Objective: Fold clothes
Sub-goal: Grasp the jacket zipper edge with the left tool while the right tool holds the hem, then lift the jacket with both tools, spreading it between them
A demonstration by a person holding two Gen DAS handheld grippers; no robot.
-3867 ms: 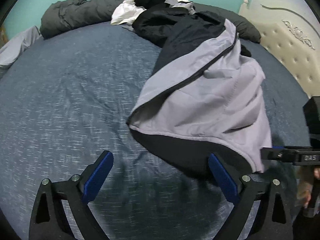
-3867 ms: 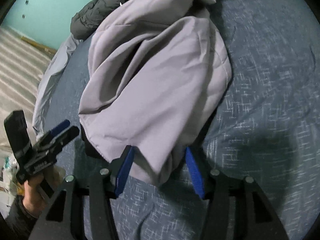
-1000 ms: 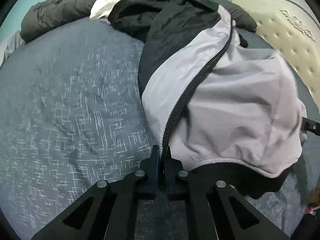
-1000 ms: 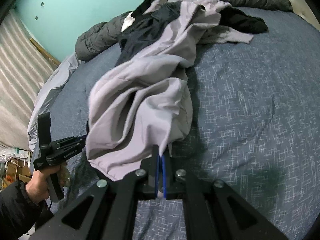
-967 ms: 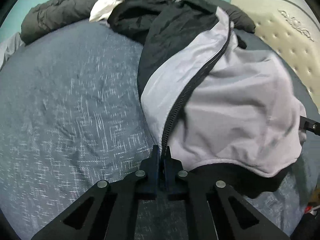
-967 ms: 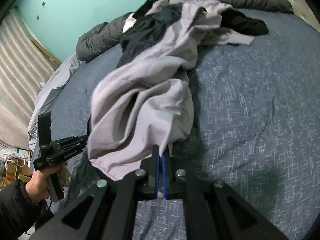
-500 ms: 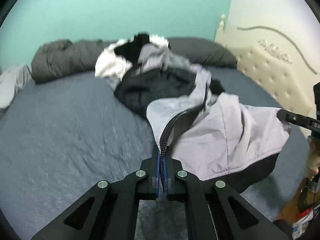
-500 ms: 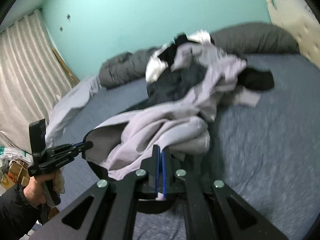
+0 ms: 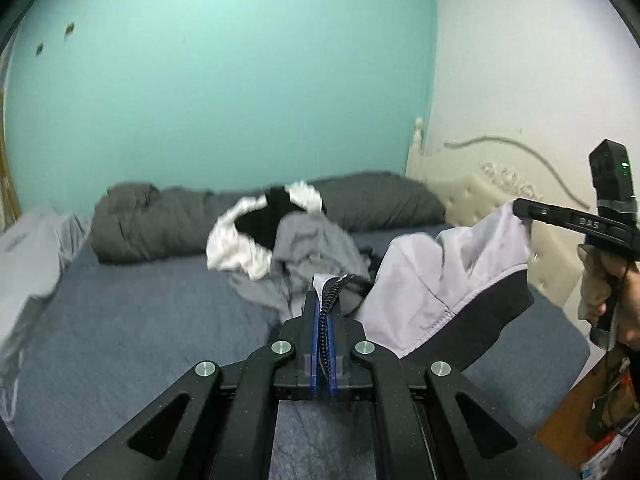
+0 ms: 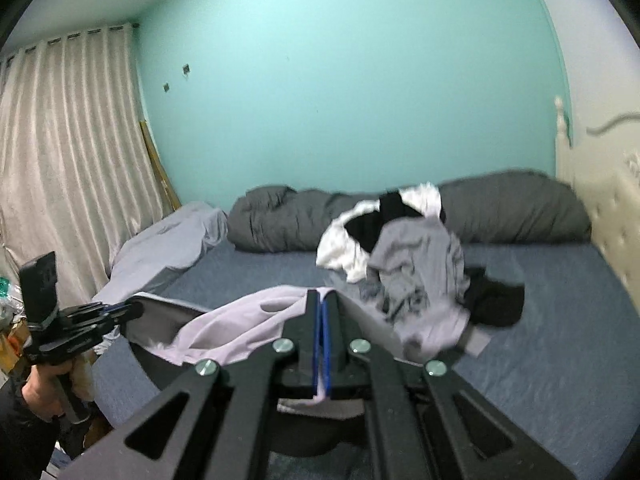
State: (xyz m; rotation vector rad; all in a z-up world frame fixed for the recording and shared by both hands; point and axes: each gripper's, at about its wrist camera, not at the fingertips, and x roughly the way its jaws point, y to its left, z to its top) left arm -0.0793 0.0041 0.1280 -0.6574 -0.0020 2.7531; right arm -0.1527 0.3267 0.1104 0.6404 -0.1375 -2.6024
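Barely started, I'd say. The left gripper (image 9: 323,312) and right gripper (image 10: 322,312) are each clamped on an edge of the jacket (image 9: 448,276), held up over the bed's (image 9: 140,320) near edge, nothing folded. The pile of clothes (image 10: 400,240) waits by the far edge.

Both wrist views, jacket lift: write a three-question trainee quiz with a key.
1. True or false: the left gripper is shut on the zipper edge of the grey and black jacket.
2. What does the right gripper hold? A) the dark pillow B) light grey jacket fabric C) nothing
3. Fill in: behind the jacket, a pile of clothes lies on the blue ____.

Key: 1 true; 2 B; 3 bed
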